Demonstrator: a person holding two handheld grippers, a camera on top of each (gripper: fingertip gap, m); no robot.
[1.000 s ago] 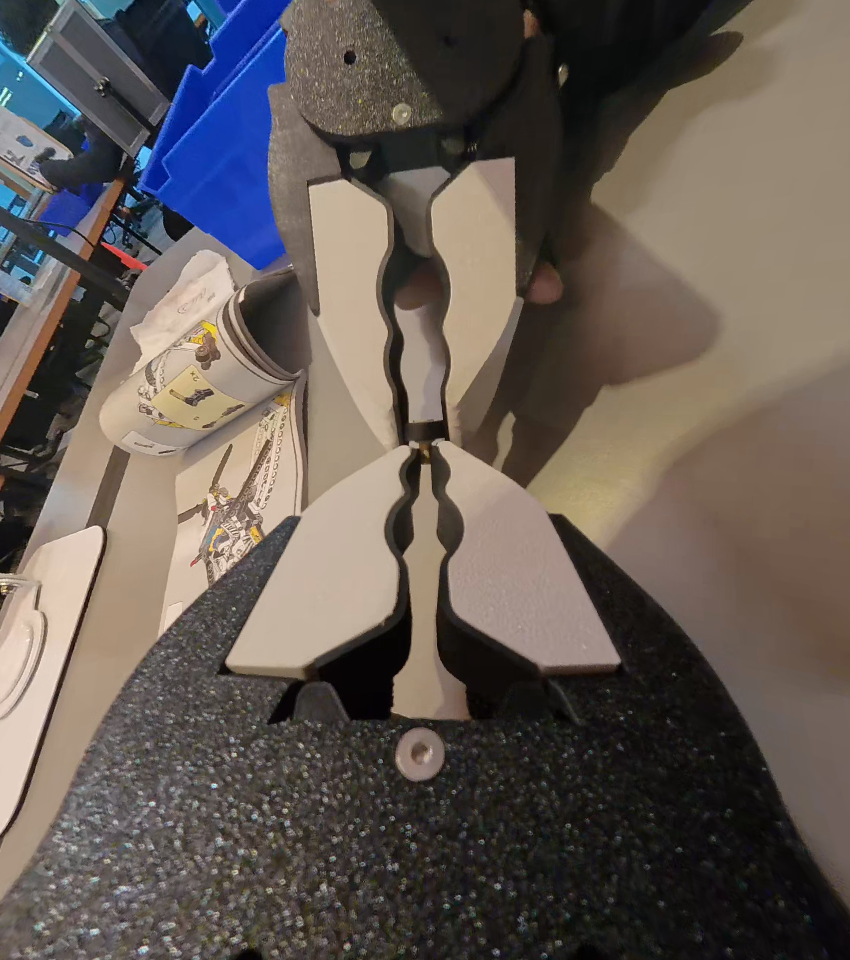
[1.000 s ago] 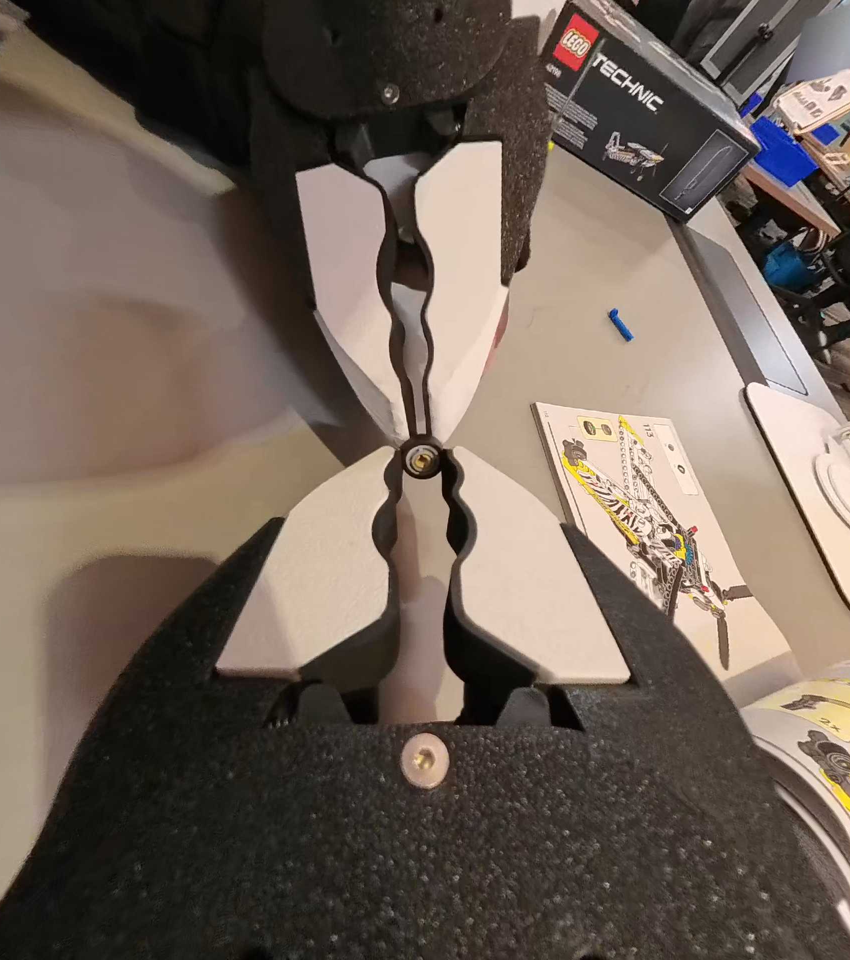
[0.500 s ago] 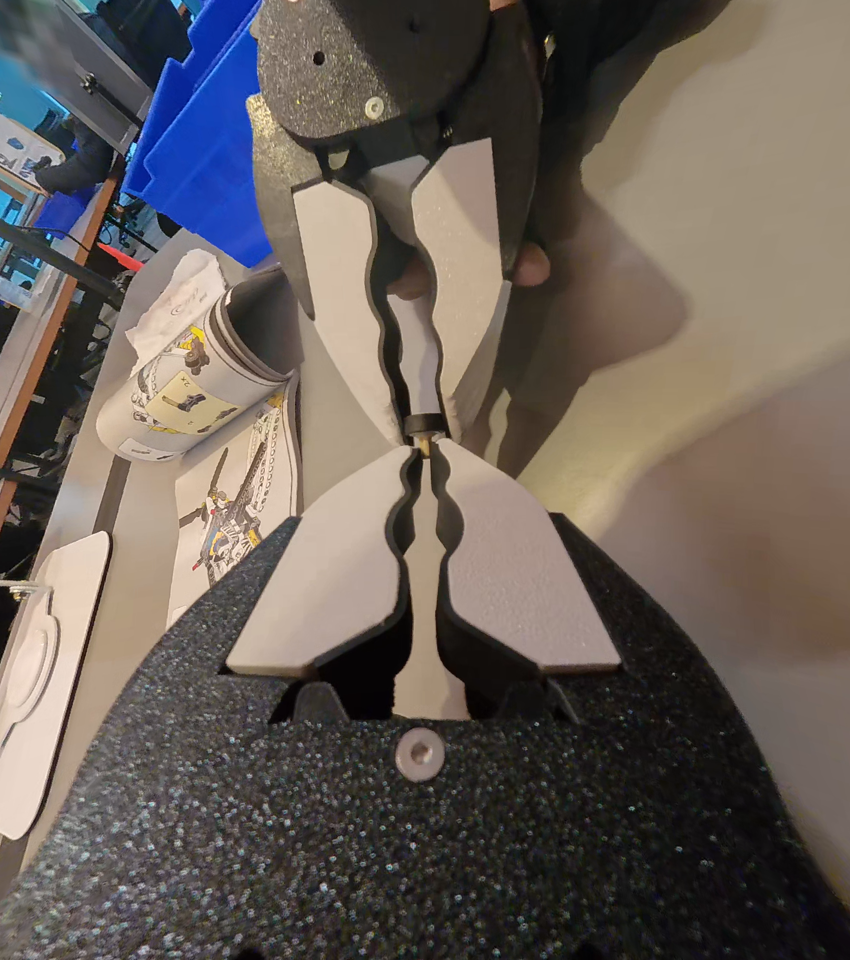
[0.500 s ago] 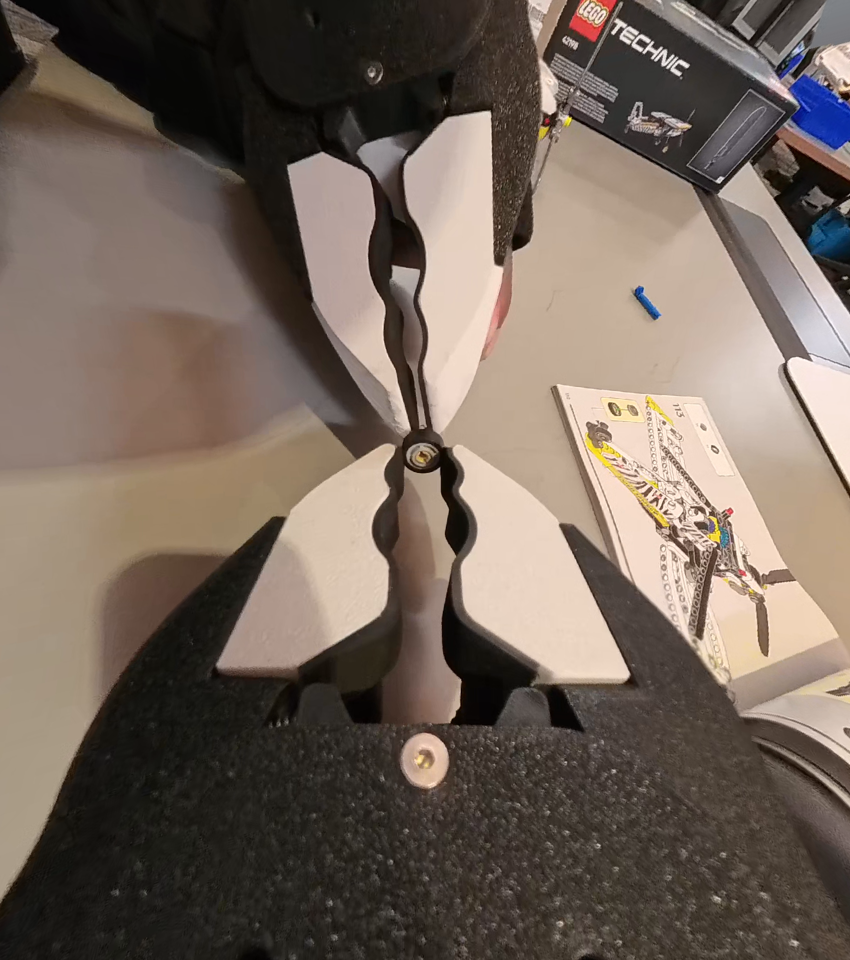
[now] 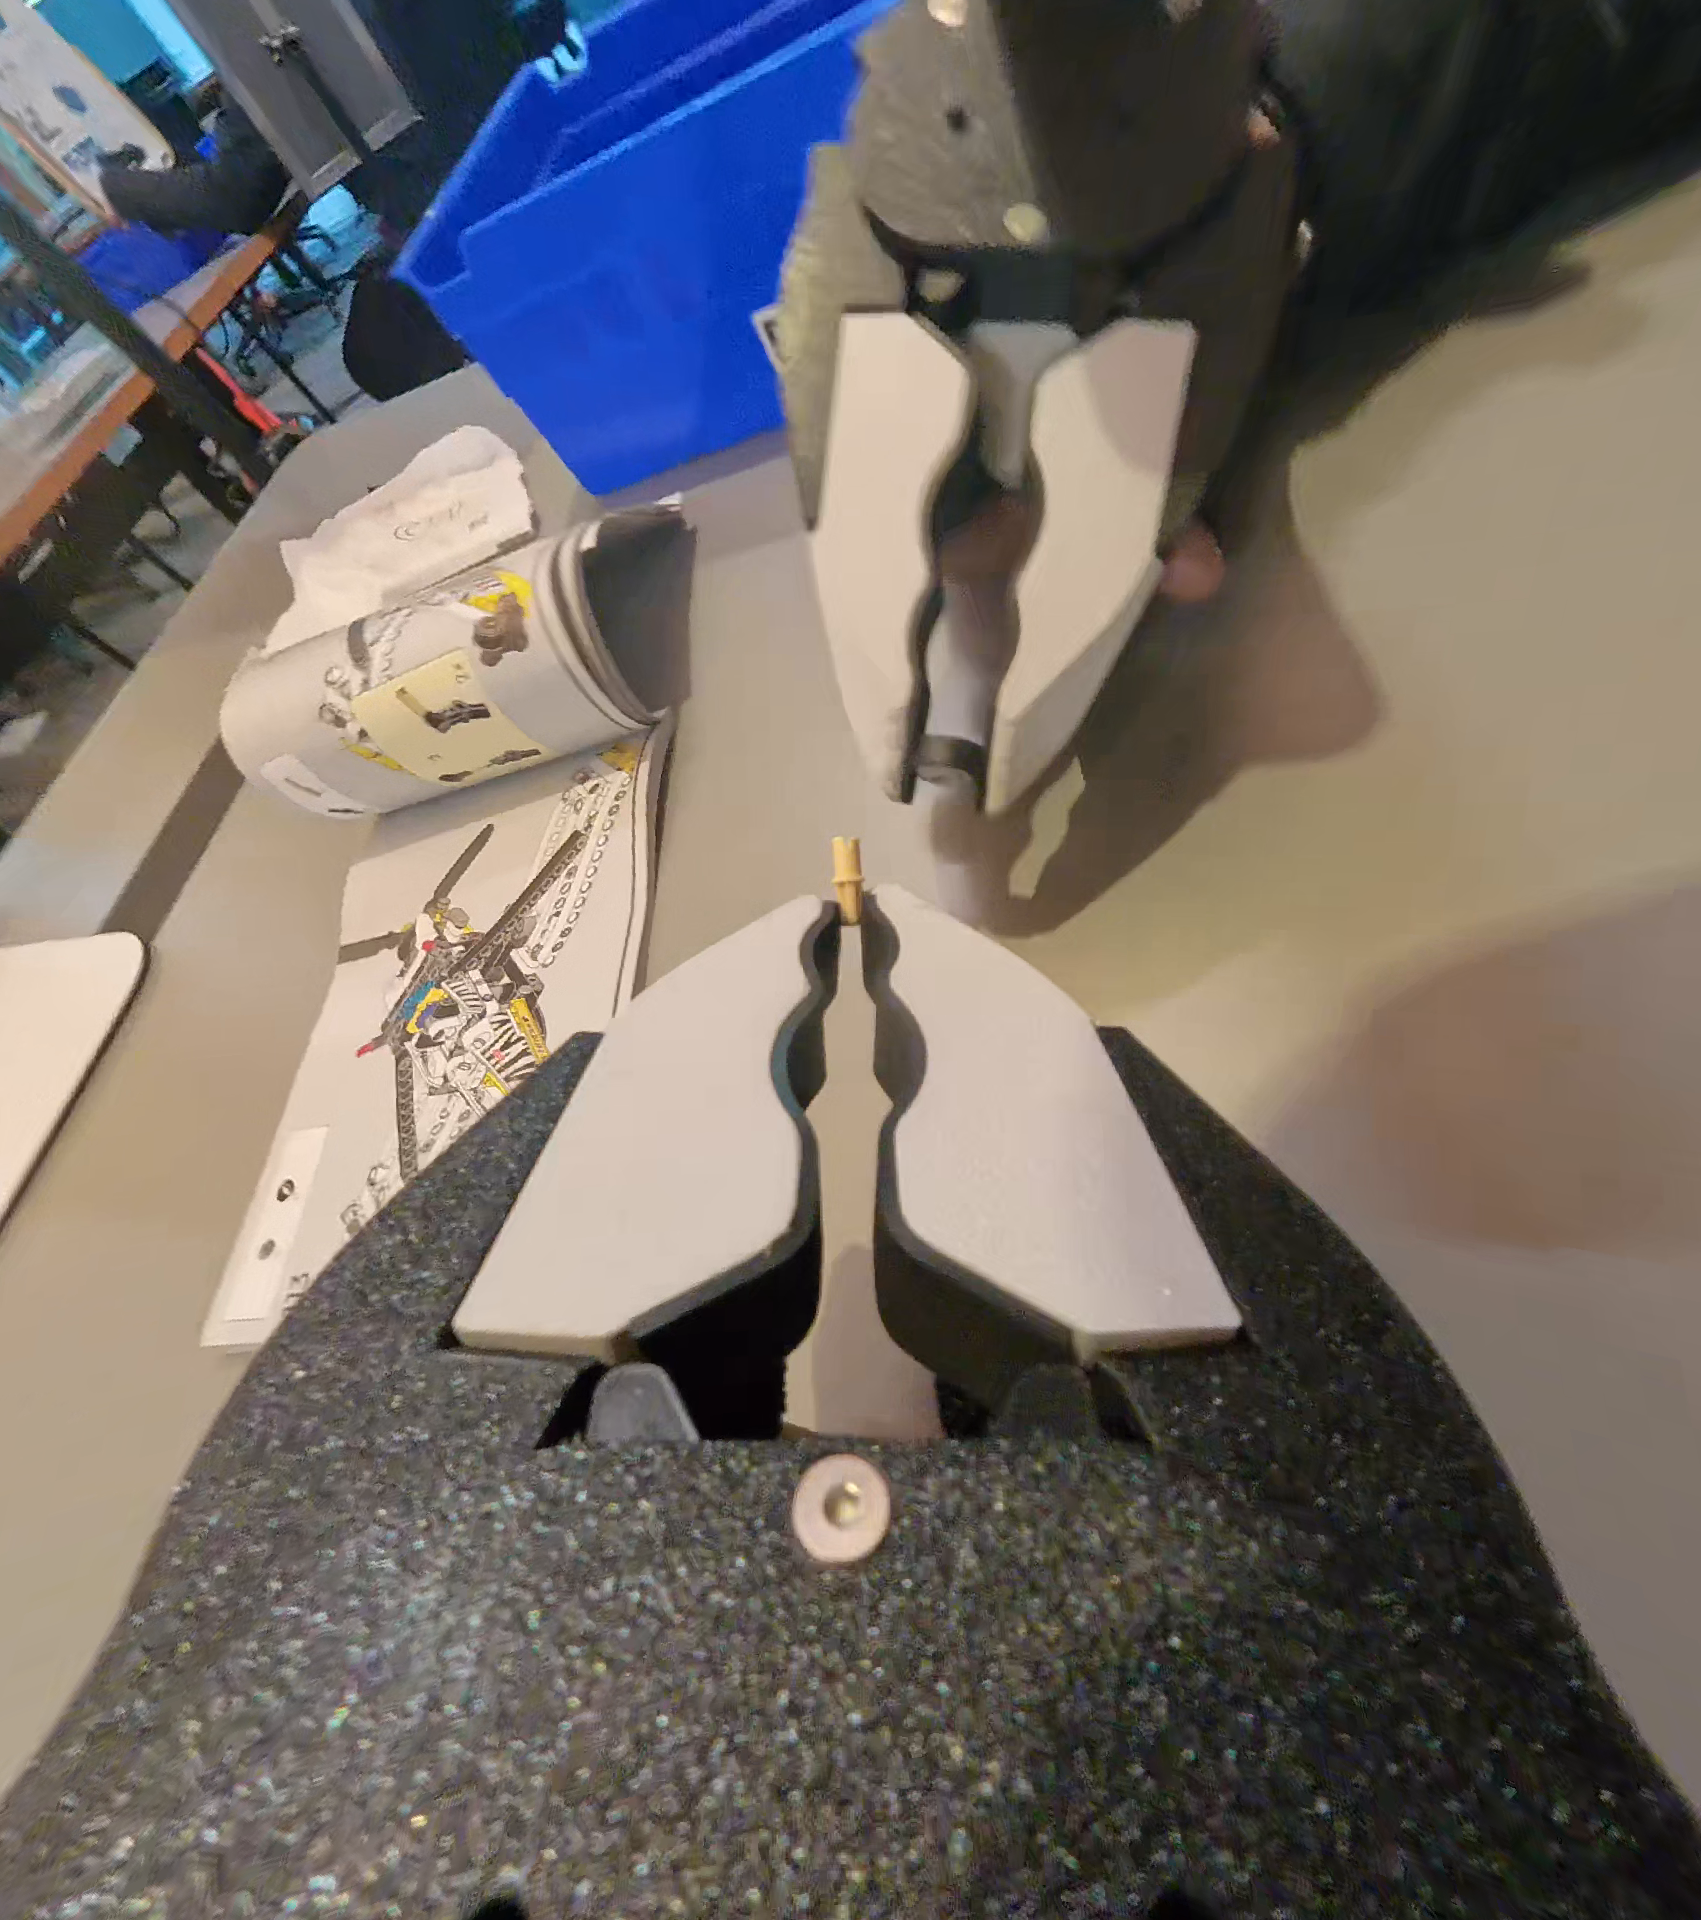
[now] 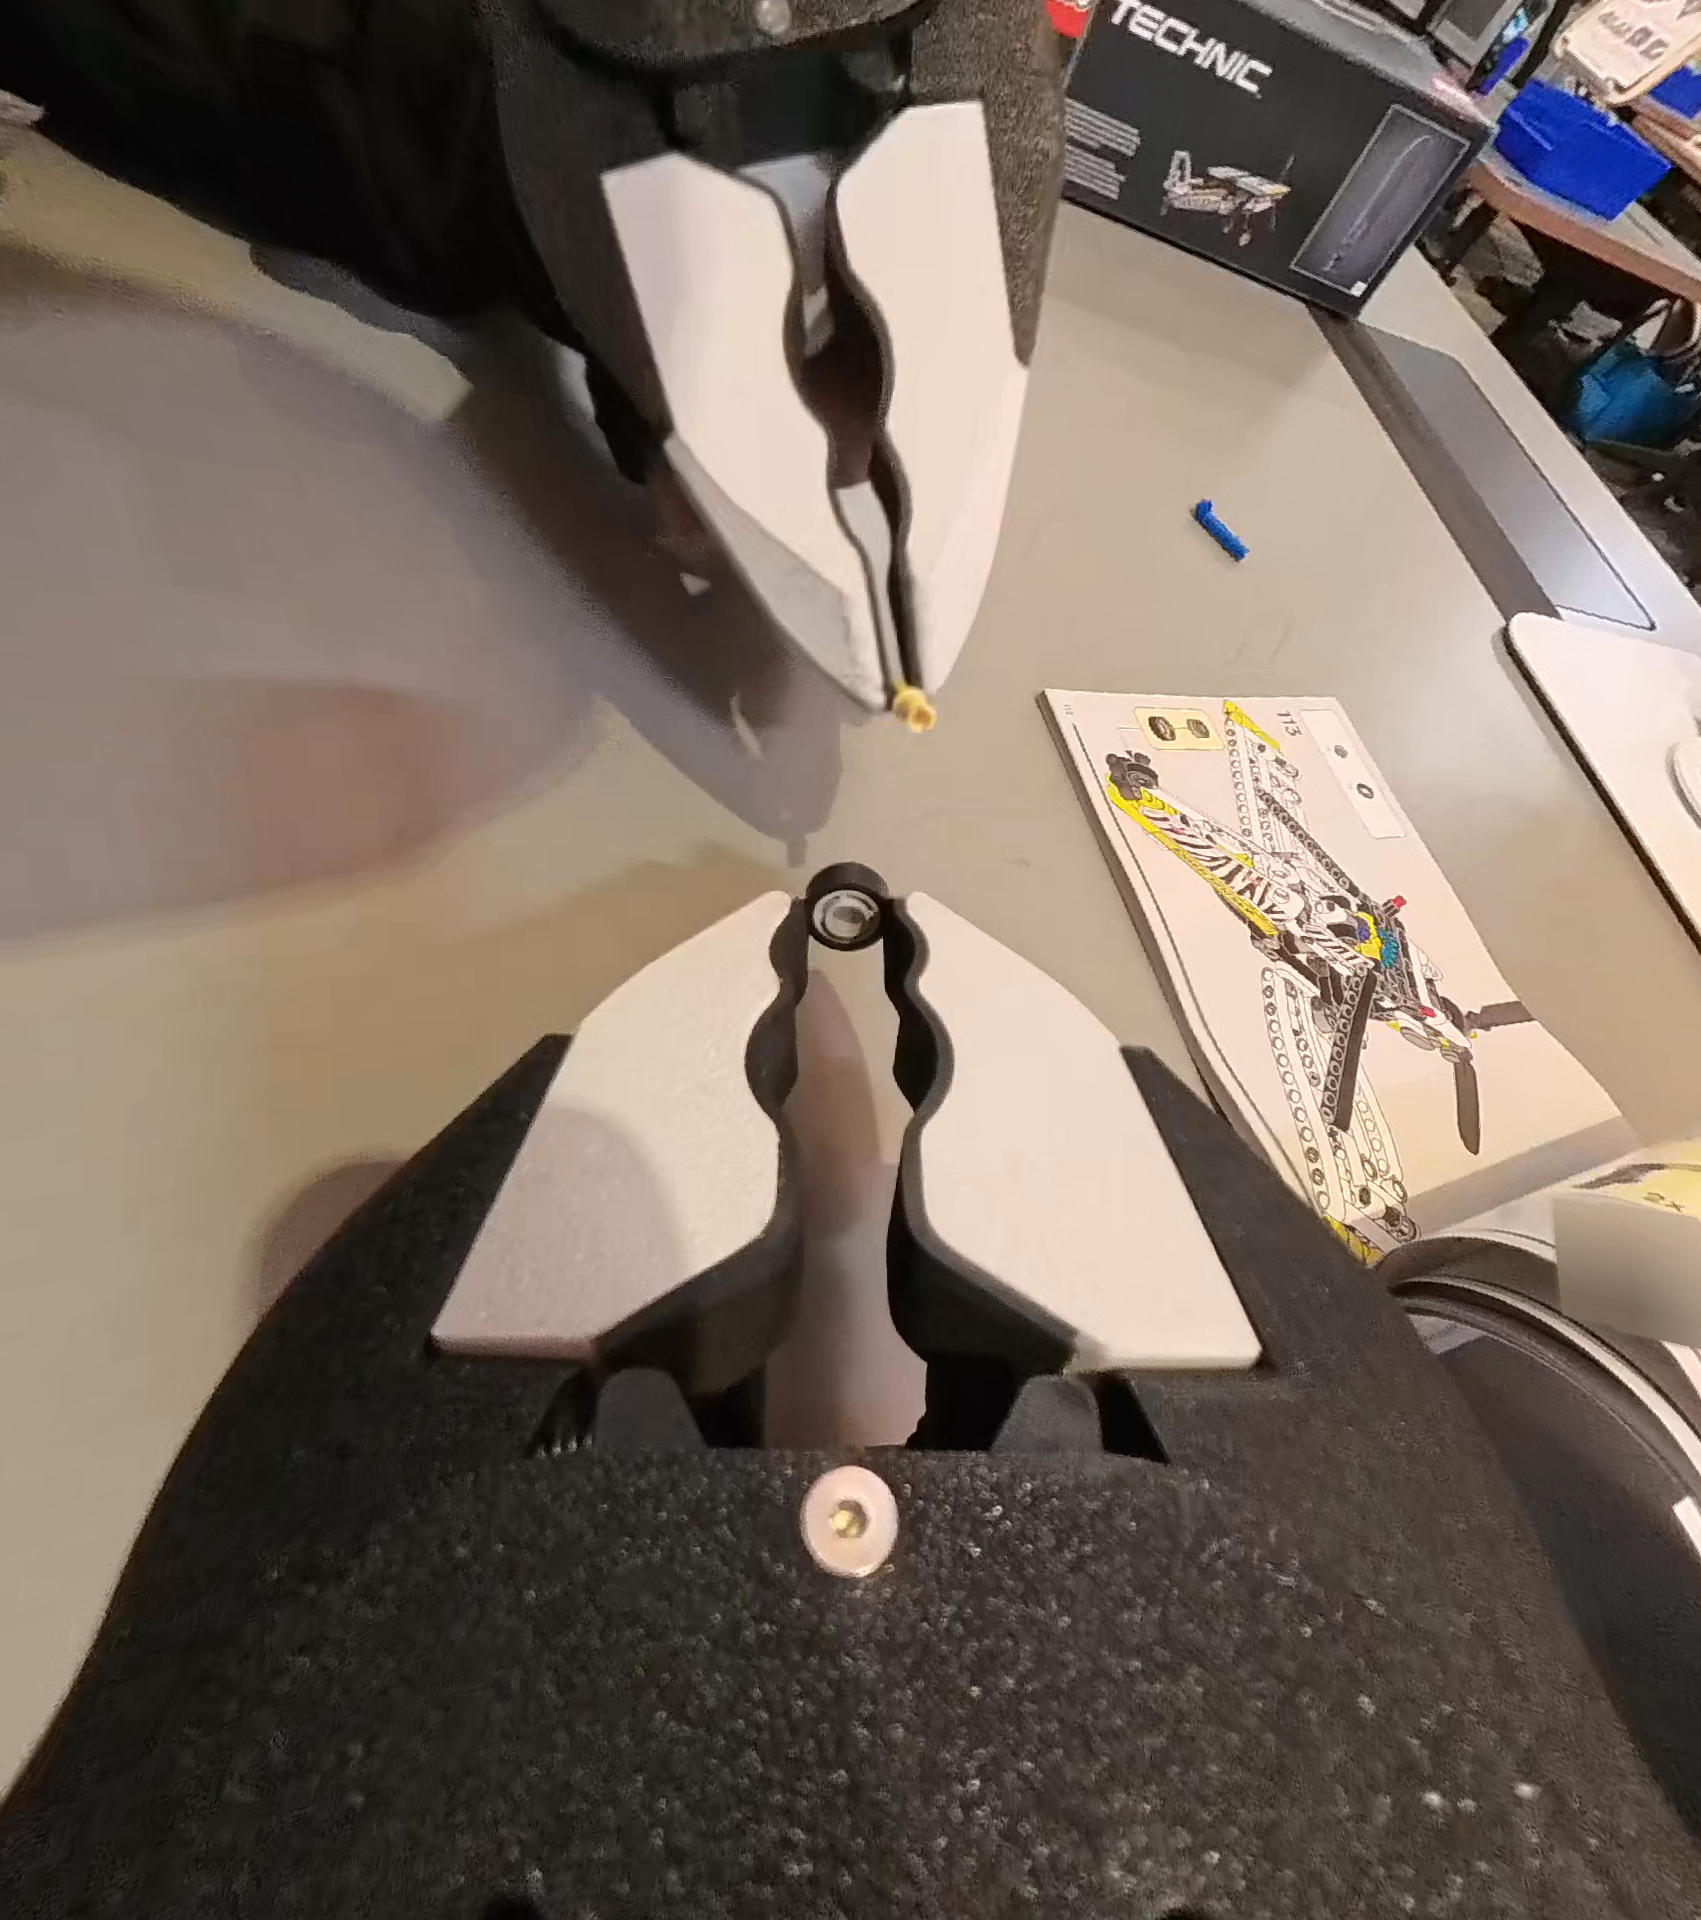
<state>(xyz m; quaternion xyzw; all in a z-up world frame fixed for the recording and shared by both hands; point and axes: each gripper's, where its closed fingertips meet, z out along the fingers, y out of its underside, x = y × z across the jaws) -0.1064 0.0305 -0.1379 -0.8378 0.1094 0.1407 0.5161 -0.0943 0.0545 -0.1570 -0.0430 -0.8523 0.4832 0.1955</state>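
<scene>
1. My left gripper point(image 5: 848, 914): fingers clamped on a small tan pin point(image 5: 846, 875), tip pointing far.
2. My right gripper point(image 6: 847, 914): fingers clamped on a small black wheel point(image 6: 846, 918), hub facing the pin.
3. Pin and wheel apart, not joined, above the grey surface point(image 6: 1085, 582).
4. Right view only: blue piece point(image 6: 1221, 530), dark box point(image 6: 1272, 177). Left view only: blue bin point(image 5: 617, 312).

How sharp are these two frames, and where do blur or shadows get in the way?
Left wrist view: tan pin crisp, the far hand-held gripper motion-smeared, wide-angle bending at the edges. Right wrist view: black wheel sharp, soft shadows across the grey table, booklet readable.
</scene>
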